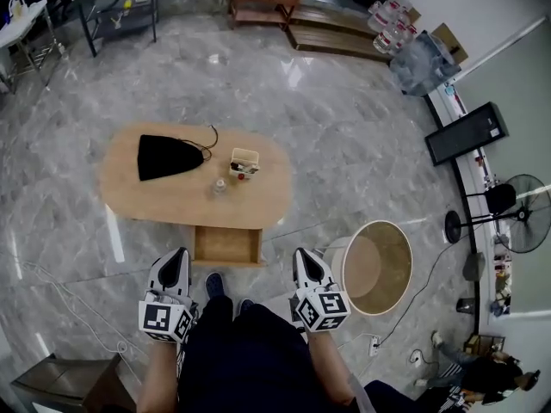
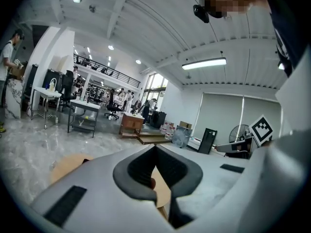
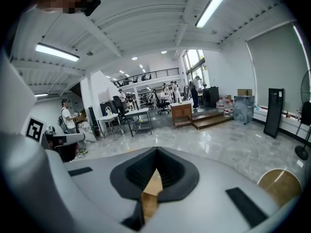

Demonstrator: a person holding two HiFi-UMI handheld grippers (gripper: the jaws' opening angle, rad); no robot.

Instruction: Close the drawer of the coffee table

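With my left hand-held gripper [image 1: 178, 255] and right hand-held gripper [image 1: 302, 255] both pressed together and empty, the open drawer [image 1: 227, 244] juts from the near edge of the counter [image 1: 129, 192], just beyond and between them, nearer the left.

Oval wooden coffee table [image 1: 196, 198] on grey marble floor [image 1: 344, 144]. Drawer [image 1: 226, 244] pulled out on near side, plain wood showing inside. On top: black drawstring bag [image 1: 168, 156] at left, small open box [image 1: 244, 162] to its right, small clear item [image 1: 220, 185], possibly a glass, near front edge. Left gripper [image 1: 178, 255] and right gripper [image 1: 304, 255] held low, flanking the drawer, apart from it, tips toward table. Round wood-topped side table [image 1: 379, 268] at right.
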